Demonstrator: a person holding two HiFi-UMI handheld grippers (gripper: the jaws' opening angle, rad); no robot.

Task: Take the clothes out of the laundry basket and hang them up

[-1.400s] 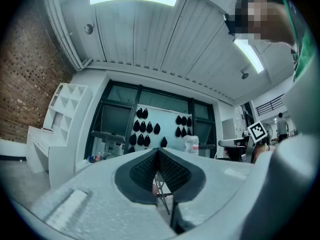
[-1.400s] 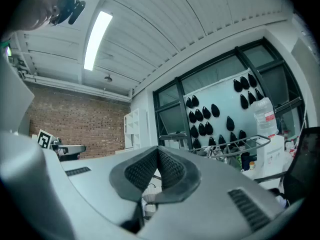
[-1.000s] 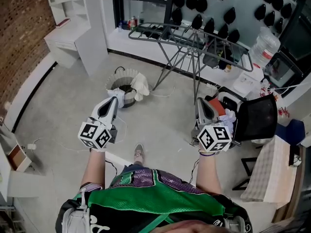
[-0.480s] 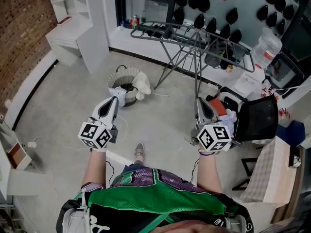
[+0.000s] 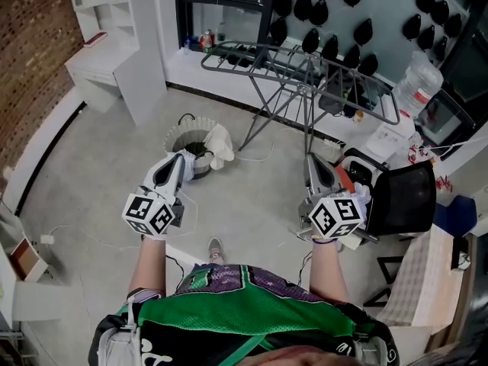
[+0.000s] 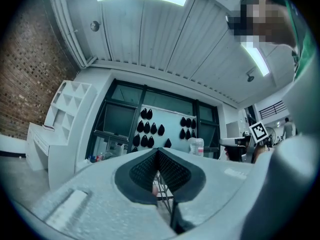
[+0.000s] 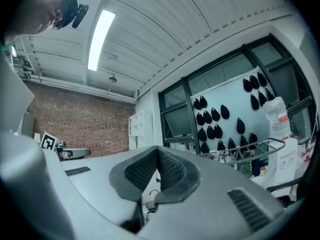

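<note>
In the head view a round laundry basket (image 5: 185, 140) stands on the floor ahead, with a white cloth (image 5: 220, 144) draped over its right rim. A grey folding drying rack (image 5: 305, 63) stands bare behind it. My left gripper (image 5: 181, 159) is held level, just short of the basket, shut with nothing in it. My right gripper (image 5: 311, 162) is held level to the right, below the rack's near legs, also shut and empty. In the left gripper view the pads (image 6: 165, 166) meet, and in the right gripper view the pads (image 7: 167, 169) meet too. The rack (image 7: 255, 149) shows ahead at the right.
A black chair (image 5: 404, 200) with clothes piled beside it (image 5: 353, 183) stands close on the right. A white shelf unit (image 5: 114, 52) stands at the back left and a water jug (image 5: 418, 73) at the back right. Cables (image 5: 255, 152) trail across the floor near the basket.
The person has stepped forward, so the basket, rack and chair have drawn slightly nearer. Both grippers stay shut and hold their places in front of the body.
</note>
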